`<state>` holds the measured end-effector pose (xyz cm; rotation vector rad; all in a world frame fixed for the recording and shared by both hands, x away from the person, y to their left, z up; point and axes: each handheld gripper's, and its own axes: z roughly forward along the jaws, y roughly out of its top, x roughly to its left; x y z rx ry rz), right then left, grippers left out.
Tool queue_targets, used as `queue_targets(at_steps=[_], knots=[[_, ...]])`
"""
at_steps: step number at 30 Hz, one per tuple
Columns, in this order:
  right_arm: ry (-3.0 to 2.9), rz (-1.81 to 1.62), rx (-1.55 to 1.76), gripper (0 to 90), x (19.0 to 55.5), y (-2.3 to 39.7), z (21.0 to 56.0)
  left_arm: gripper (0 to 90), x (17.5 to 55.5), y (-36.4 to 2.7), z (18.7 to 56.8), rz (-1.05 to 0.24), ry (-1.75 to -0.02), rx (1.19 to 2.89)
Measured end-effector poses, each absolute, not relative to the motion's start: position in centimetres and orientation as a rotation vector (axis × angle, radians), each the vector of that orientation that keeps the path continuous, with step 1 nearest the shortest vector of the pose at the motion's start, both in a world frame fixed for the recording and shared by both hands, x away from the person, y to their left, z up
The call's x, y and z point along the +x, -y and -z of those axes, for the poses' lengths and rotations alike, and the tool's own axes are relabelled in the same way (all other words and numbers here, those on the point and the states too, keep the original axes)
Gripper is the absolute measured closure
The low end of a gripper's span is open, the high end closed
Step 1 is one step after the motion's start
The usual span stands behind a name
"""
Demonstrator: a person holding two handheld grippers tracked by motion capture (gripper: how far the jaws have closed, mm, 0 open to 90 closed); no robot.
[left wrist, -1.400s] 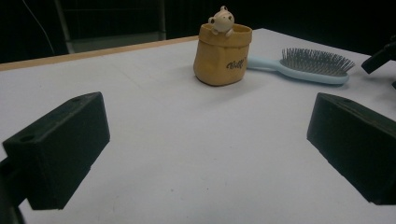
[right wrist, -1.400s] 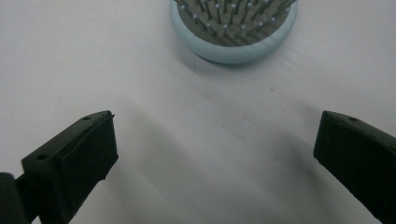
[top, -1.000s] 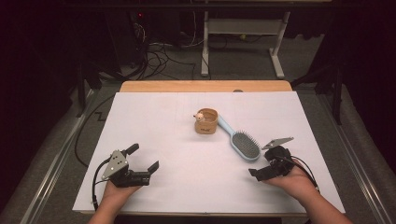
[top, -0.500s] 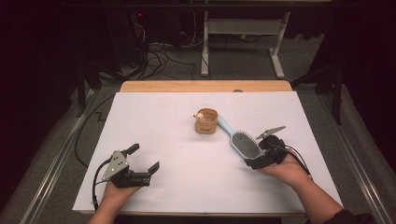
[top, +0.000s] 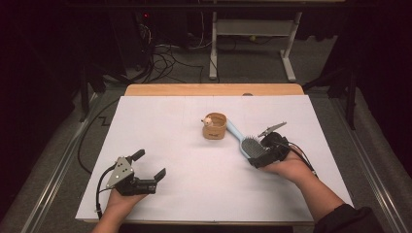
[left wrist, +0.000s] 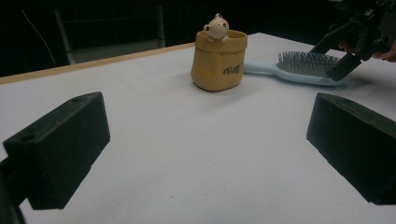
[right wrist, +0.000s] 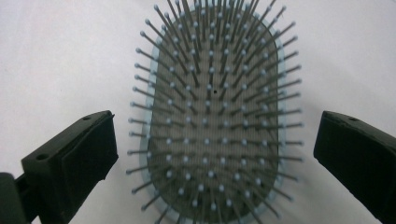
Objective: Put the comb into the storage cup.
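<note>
Tan pouch (left wrist: 219,63), writing unreadable; right tool (top: 262,151) open astride hairbrush (right wrist: 212,116).

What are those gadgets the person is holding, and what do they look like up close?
Each hand holds a black two-jaw gripper. The left gripper has blocky black jaws, a grey three-cornered plate on top and a black cable trailing from it. The right gripper has a similar grey plate. A dark sleeve covers the right forearm.
</note>
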<state>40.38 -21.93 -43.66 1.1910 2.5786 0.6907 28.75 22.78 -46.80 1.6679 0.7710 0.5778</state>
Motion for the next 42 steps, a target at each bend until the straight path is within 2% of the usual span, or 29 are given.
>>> queue_targets(at_steps=[16, 27, 42], knots=[[-2.626, -0.656, 1.173, 3.2, 41.5, 21.0, 44.9, 0.1, 28.7, -22.9, 46.9, -0.574, -0.778, 1.655], [-2.613, -0.627, 1.12, 16.6, 42.0, 20.4, 44.7, 0.1, 28.7, -22.9, 46.9, -0.574, -0.78, 1.661], [-2.618, -0.618, 1.12, 16.1, 42.0, 20.4, 44.7, 0.1, 28.7, -23.0, 46.9, -0.573, -0.783, 1.659]])
